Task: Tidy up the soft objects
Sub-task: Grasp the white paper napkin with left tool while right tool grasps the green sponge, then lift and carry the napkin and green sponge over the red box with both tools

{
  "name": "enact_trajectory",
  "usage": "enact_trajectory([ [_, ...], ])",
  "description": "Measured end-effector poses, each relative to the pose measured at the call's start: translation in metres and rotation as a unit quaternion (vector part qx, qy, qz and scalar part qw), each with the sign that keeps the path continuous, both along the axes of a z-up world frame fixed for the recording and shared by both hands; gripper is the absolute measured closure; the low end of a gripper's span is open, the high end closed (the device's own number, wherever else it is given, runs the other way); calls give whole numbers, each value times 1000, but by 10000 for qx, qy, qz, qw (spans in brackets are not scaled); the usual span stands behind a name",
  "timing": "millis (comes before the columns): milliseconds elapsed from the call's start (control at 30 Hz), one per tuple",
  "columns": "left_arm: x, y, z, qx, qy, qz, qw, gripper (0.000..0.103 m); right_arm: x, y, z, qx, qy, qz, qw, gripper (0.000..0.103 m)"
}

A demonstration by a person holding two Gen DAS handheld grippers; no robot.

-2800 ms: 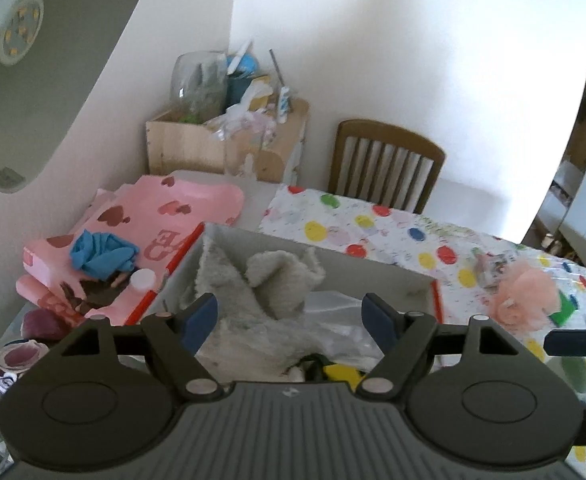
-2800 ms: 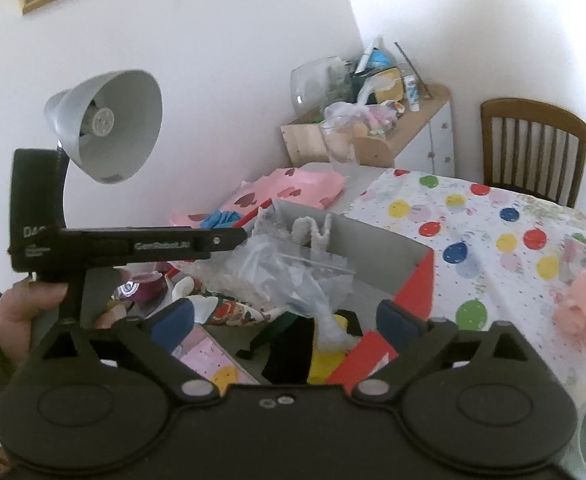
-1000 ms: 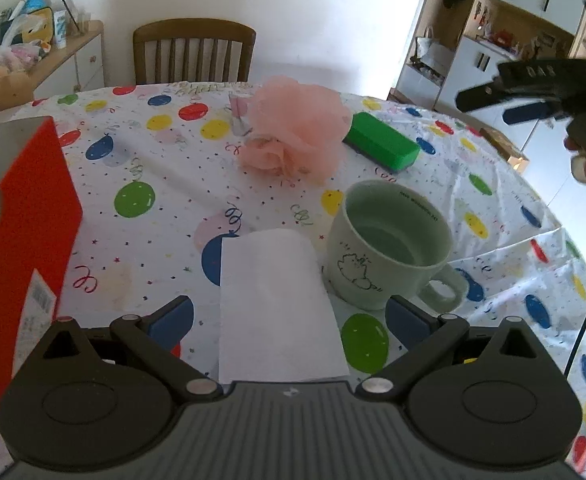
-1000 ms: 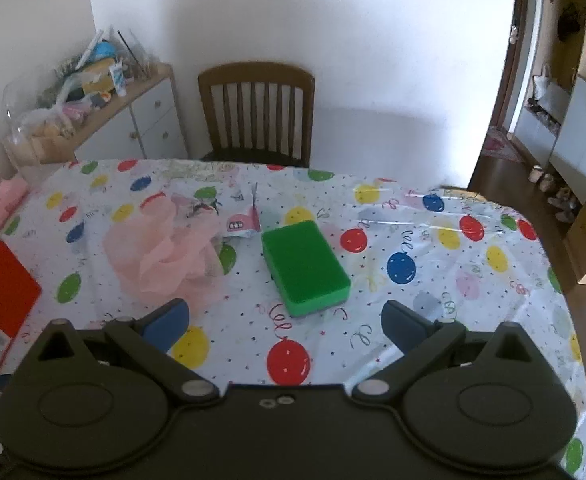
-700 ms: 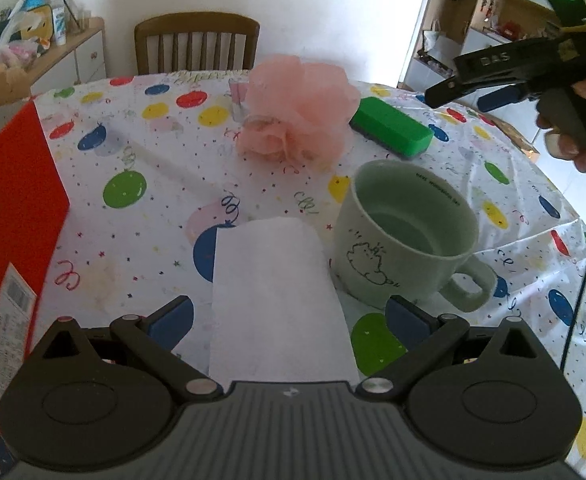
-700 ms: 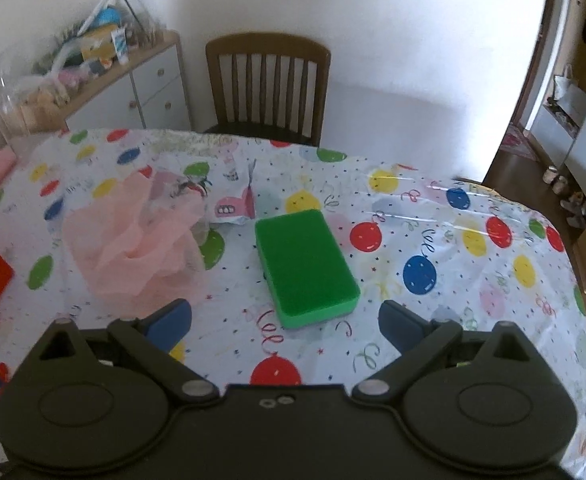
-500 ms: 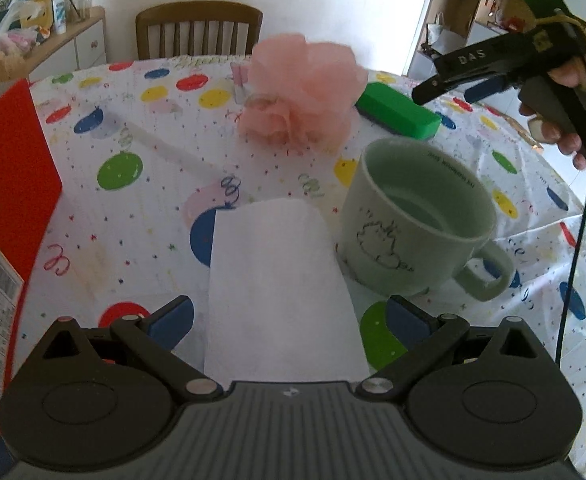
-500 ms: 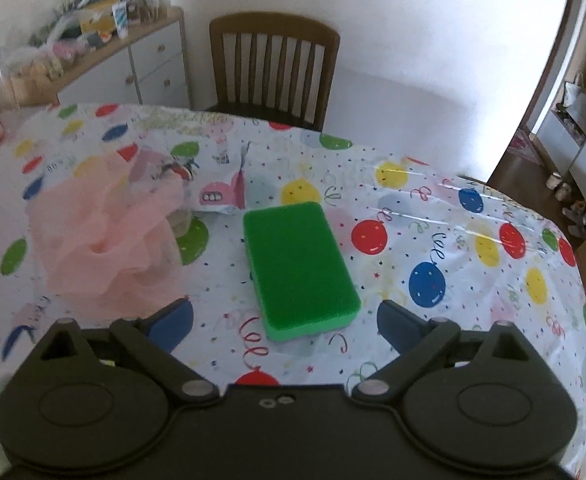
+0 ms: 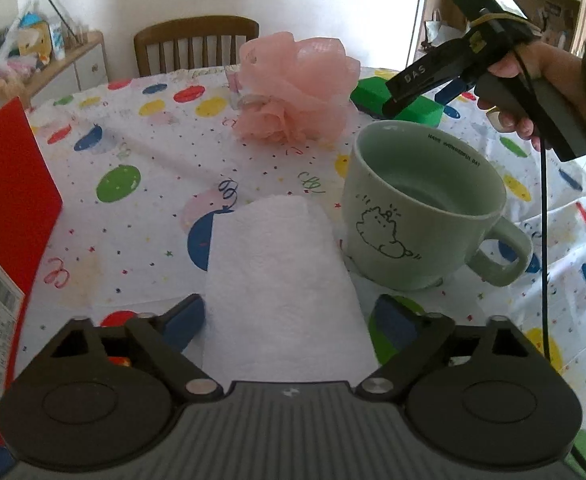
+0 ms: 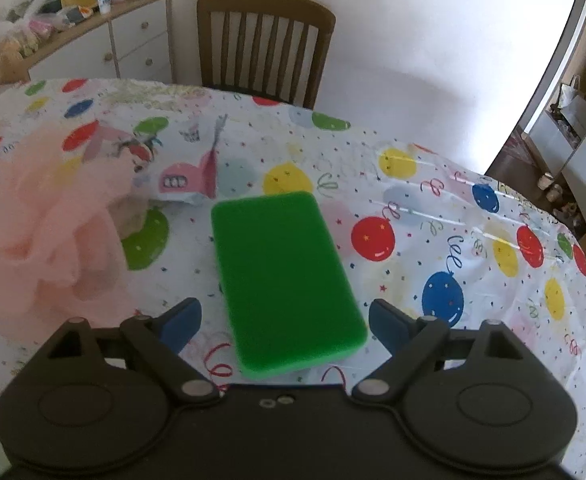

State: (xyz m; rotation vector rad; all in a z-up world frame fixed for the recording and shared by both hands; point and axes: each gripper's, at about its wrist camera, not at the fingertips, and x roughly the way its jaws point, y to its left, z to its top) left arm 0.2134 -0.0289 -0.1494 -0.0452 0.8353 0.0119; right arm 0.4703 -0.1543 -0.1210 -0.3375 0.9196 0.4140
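A folded white towel [image 9: 281, 272] lies flat on the balloon-print tablecloth, its near end between the blue pads of my left gripper [image 9: 289, 318]. The jaws are closing and stand just off the towel's two edges. A green sponge [image 10: 283, 276] lies flat under my right gripper [image 10: 285, 320]; these jaws are closing too, with a gap on each side of the sponge. A pink mesh bath pouf [image 9: 297, 92] sits behind the towel, also at the left edge of the right wrist view as the pouf [image 10: 41, 224]. The right gripper [image 9: 397, 102] hovers over the sponge [image 9: 397, 106], held by a hand [image 9: 533, 84].
A pale green mug [image 9: 425, 208] stands right beside the towel. A red box wall [image 9: 9, 232] rises at the left. A printed wrapper [image 10: 181, 172] lies behind the sponge. A wooden chair [image 10: 265, 44] and a cluttered sideboard [image 10: 93, 28] stand past the table's far edge.
Both grippers swung from the box to the table and sank: the left onto the towel, the right onto the sponge. Both pairs of jaws have narrowed a little.
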Motion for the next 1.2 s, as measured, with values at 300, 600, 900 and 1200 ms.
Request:
enact_trajectory([
  [300,0,2,4,261,-52,89,9996,57,-8,3,-11,-202,-253,-61,9995,28],
  [600,3,16,7,56,-4,181,9998,80,-26,5,0,-62,-439,-244,9987,33],
  [900,4,21,7,-73,33,180,9998,87,-59,1,21,18,-423,-352,9985,33],
  [1200,-2,23,18,-64,-8,242,9997,88,-102,-17,60,188,-460,-363,9981,33],
])
